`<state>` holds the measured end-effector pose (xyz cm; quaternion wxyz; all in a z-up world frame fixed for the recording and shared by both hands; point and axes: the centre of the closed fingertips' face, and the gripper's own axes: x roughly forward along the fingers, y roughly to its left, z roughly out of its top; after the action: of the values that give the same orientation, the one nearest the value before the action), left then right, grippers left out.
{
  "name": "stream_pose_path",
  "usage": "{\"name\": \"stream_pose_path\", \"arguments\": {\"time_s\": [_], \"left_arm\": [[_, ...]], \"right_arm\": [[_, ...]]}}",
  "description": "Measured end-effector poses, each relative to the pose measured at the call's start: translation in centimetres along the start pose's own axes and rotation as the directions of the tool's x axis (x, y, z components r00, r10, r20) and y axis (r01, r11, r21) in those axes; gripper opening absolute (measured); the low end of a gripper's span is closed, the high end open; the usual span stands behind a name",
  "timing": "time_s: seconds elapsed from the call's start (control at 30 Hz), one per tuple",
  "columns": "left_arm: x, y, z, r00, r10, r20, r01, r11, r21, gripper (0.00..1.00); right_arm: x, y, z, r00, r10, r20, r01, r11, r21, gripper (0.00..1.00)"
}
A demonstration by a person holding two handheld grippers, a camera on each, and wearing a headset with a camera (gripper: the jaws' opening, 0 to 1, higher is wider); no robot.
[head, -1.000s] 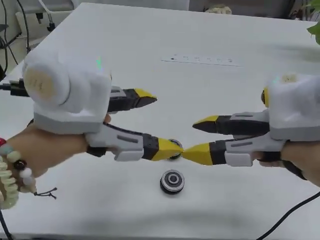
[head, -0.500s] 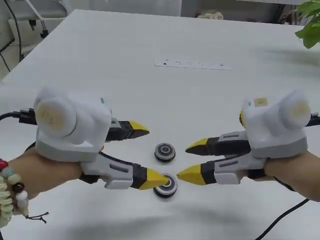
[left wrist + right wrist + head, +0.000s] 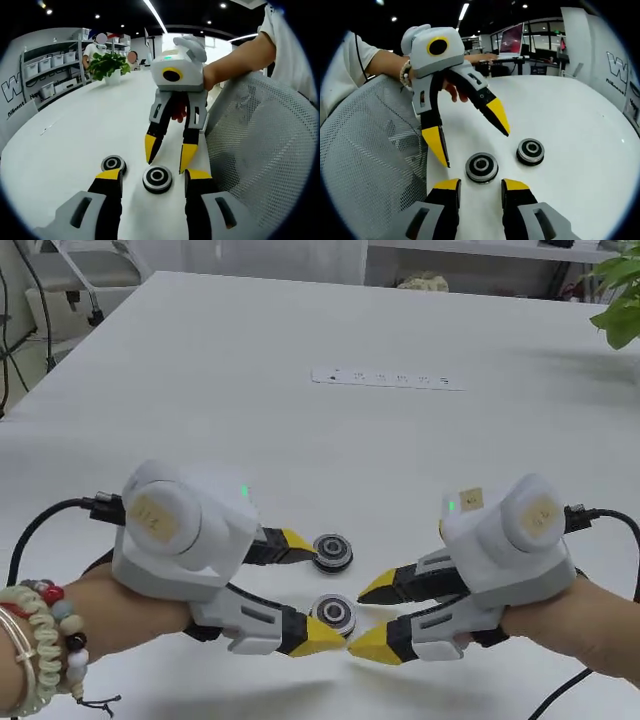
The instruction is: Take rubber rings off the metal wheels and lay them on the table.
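Two metal wheels with black rubber rings lie flat on the white table [image 3: 300, 440]. My left gripper [image 3: 312, 588] is open, and the near wheel [image 3: 333, 613] lies between its yellow tips. In the left gripper view this wheel [image 3: 157, 178] sits just ahead of the gripper [image 3: 154, 175]. My right gripper [image 3: 360, 618] is open too and points at the same wheel [image 3: 482, 166] from the opposite side. The far wheel [image 3: 331, 551] rests just beyond the left gripper's upper jaw; it lies to one side as the far wheel [image 3: 113, 163] and the far wheel [image 3: 530, 151].
A white power strip [image 3: 388, 378] lies farther back on the table. A leafy plant [image 3: 620, 310] stands at the far right. A grey mesh chair [image 3: 250, 150] is close behind the table's near edge. Cables trail from both grippers.
Both grippers have come back toward the table's near edge, from the far wheel to the near one. They now face each other across it. The head camera has shifted.
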<state>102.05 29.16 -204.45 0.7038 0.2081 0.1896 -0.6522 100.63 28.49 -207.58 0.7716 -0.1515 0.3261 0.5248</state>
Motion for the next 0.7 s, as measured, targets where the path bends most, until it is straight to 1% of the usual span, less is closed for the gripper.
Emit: {"name": "stream_pose_path", "arguments": {"time_s": [0.07, 0.1, 0.2, 0.33, 0.43, 0.6, 0.7], "left_arm": [[0.1, -0.04, -0.09, 1.0, -0.005, -0.002, 0.005, 1.0, -0.011, 0.43], [0.18, -0.01, -0.1, 1.0, -0.003, 0.003, 0.003, 1.0, -0.028, 0.42], [0.3, 0.18, -0.19, 0.9999, 0.001, 0.01, 0.0, 0.999, -0.052, 0.38], [0.37, 0.21, -0.54, 1.0, 0.002, -0.001, -0.002, 0.999, -0.052, 0.3], [0.44, 0.13, -0.5, 1.0, 0.0, 0.006, 0.0, 0.998, -0.062, 0.29], [0.7, -0.12, -0.54, 1.0, -0.007, 0.001, 0.007, 0.999, -0.037, 0.24], [1.04, -0.09, -0.73, 0.9998, 0.008, -0.018, -0.008, 1.0, -0.001, 0.21]], "right_arm": [[-0.05, -0.09, 0.02, 1.0, -0.007, -0.002, 0.007, 1.0, 0.007, 0.29], [-0.01, -0.1, 0.0, 1.0, -0.009, -0.002, 0.009, 1.0, 0.013, 0.29], [0.11, -0.09, -0.16, 0.9999, -0.011, -0.011, 0.012, 1.0, 0.013, 0.28], [0.12, -0.17, -0.16, 0.9998, -0.017, -0.007, 0.017, 1.0, 0.018, 0.26], [0.17, -0.06, -0.03, 0.9999, -0.012, 0.003, 0.012, 1.0, 0.018, 0.24], [0.24, -0.05, -0.02, 0.9999, -0.015, 0.001, 0.014, 1.0, 0.021, 0.24], [0.29, 0.04, -0.09, 0.9999, -0.011, 0.0, 0.011, 1.0, 0.024, 0.24]]}}
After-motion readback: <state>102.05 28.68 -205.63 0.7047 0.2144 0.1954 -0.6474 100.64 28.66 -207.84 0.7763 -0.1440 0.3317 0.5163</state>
